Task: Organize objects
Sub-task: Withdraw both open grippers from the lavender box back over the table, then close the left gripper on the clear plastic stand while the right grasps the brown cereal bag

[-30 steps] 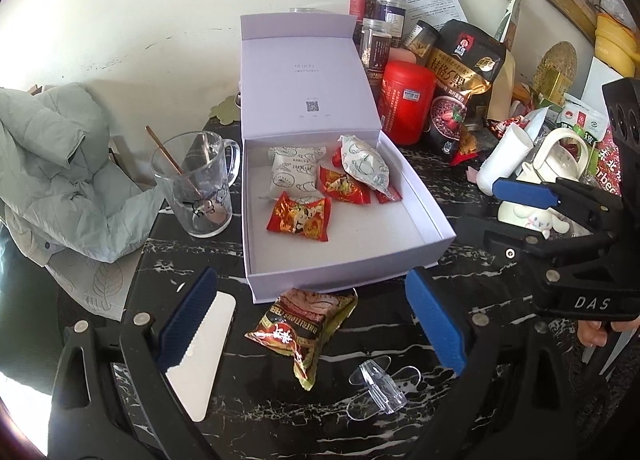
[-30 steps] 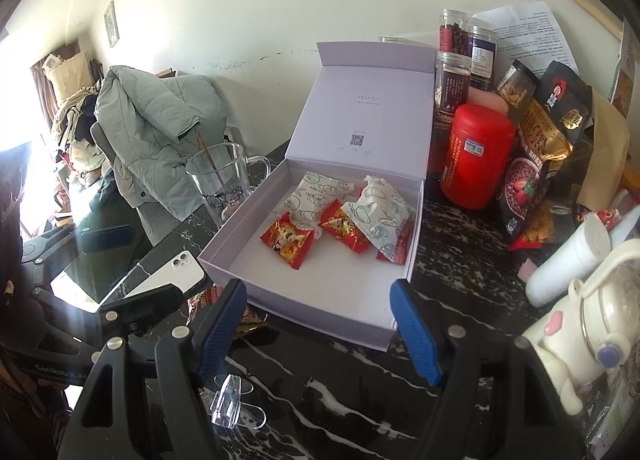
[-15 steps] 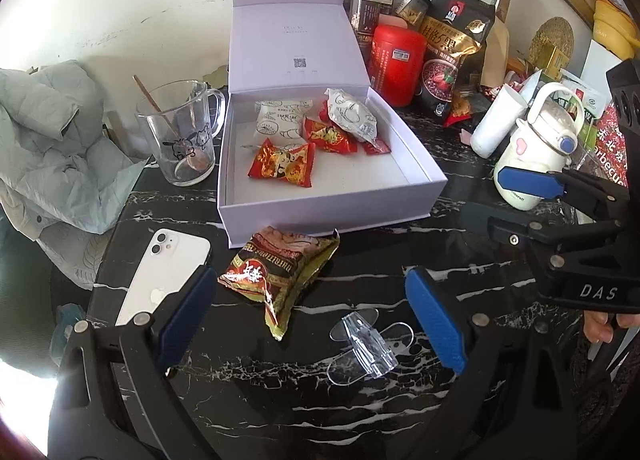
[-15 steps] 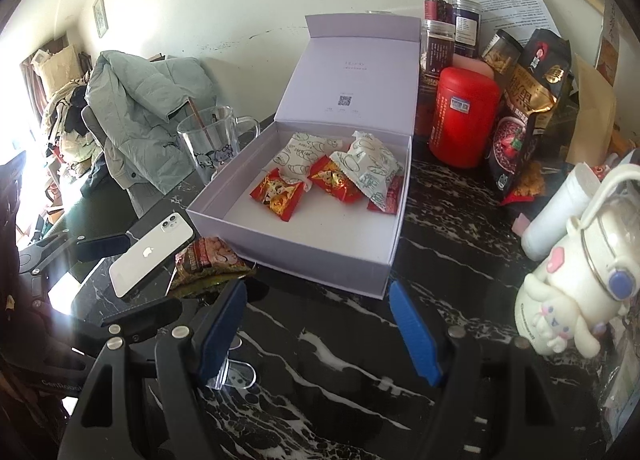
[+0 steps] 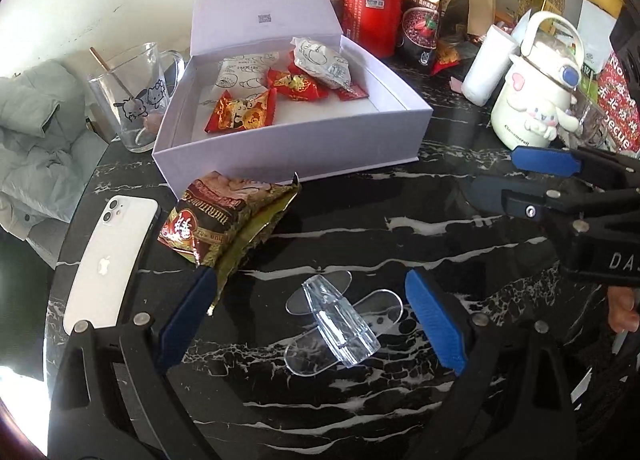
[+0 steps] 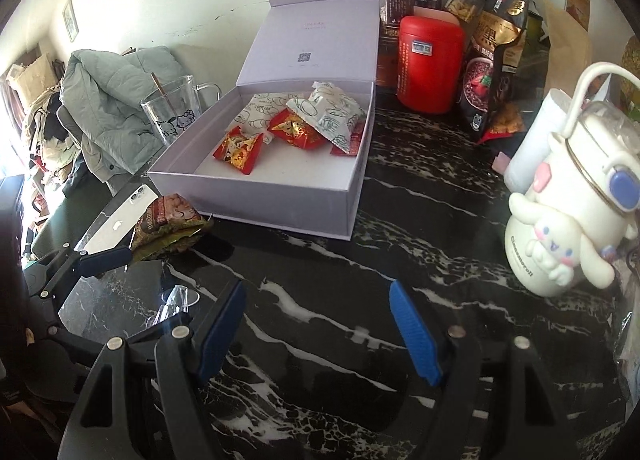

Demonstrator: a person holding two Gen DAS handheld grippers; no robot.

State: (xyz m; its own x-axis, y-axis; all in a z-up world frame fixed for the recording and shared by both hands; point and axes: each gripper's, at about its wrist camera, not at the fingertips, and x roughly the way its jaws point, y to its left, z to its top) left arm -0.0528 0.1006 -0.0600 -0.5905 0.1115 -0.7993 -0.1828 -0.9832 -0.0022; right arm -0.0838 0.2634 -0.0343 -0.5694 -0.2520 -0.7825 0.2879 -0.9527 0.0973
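Observation:
A lavender box [image 5: 288, 155] [image 6: 260, 199] stands open on the black marble table, with several red and white snack packets [image 5: 244, 111] inside. In front of it lie a brown snack packet [image 5: 224, 219] [image 6: 168, 223] and a clear plastic stand [image 5: 332, 320] [image 6: 176, 300]. My left gripper [image 5: 312, 320] is open low over the table, and the clear stand lies between its blue pads without touching them. My right gripper [image 6: 320, 328] is open over bare marble to the right of the stand, with nothing between its fingers. It also shows in the left wrist view [image 5: 500, 175].
A white phone [image 5: 108, 260] [image 6: 120, 219] lies at the table's left edge. A glass mug [image 5: 132, 99] stands left of the box. A white cartoon bottle [image 6: 568, 227], a red canister [image 6: 430, 63], jars and bags crowd the back right. A grey jacket [image 6: 112, 99] hangs at left.
Both grippers have sunk toward the table and come closer to it. The clear stand now lies between the left fingers, and the phone is in full view. Both stay open.

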